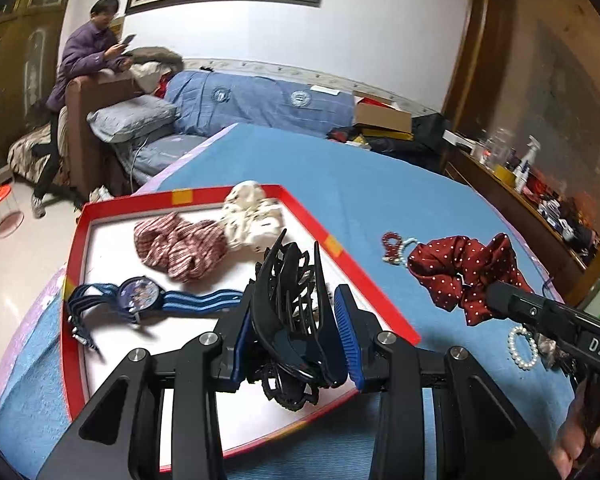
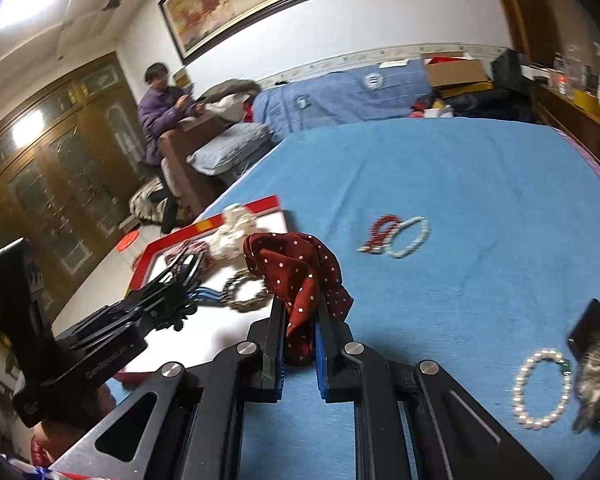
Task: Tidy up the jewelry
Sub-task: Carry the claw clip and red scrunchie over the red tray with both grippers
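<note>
My left gripper (image 1: 296,312) is shut on a black hair claw clip (image 1: 288,320) and holds it over the red-rimmed white tray (image 1: 364,276). The tray holds a striped scrunchie (image 1: 180,246), a cream scrunchie (image 1: 252,216) and a blue-strapped watch (image 1: 140,294). My right gripper (image 2: 298,320) is shut on a dark red polka-dot scrunchie (image 2: 296,272), just right of the tray; the scrunchie also shows in the left wrist view (image 1: 460,268). A red bead bracelet (image 2: 380,232), a pale bead bracelet (image 2: 410,238) and a pearl bracelet (image 2: 540,388) lie on the blue cloth.
A brownish bead bracelet (image 2: 246,292) lies in the tray near the left gripper. A dark furry item (image 2: 596,376) lies at the right by the pearl bracelet. A person (image 1: 88,64) sits on a sofa beyond the table. A cluttered sideboard (image 1: 540,192) runs along the right.
</note>
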The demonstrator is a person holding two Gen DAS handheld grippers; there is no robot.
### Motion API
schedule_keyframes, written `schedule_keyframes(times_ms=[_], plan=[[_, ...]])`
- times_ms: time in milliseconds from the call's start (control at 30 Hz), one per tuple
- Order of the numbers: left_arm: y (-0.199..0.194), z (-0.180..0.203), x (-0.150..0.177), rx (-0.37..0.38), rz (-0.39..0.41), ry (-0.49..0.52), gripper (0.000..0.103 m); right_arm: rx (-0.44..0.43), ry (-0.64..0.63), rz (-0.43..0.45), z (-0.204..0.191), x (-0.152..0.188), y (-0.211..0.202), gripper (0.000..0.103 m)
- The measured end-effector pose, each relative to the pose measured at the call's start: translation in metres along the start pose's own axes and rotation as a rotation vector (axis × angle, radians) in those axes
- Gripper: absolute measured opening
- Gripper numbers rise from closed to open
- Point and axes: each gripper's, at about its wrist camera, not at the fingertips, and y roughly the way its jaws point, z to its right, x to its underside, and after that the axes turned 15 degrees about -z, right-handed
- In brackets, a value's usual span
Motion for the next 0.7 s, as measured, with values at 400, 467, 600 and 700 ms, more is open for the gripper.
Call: schedule_keyframes(times_ms=[400, 467, 600, 700], plan=[[0.016, -0.022, 0.004, 0.004, -0.073, -0.071, 0.037, 0.0, -0.072, -0.076, -0.038, -0.005, 0.041, 0.014], [0.018, -0.026, 0.004, -0.002, -0.078, -0.08, 0.037, -0.001, -0.078, -0.085, -0.04, -0.006, 0.045, 0.014], [0.022, -0.03, 0.001, -0.001, -0.089, -0.099, 0.037, 0.001, -0.088, -0.102, -0.044, -0.004, 0.053, 0.014], [0.023, -0.032, 0.001, -0.007, -0.094, -0.105, 0.037, 0.002, -0.087, -0.113, -0.043, -0.003, 0.059, 0.014]])
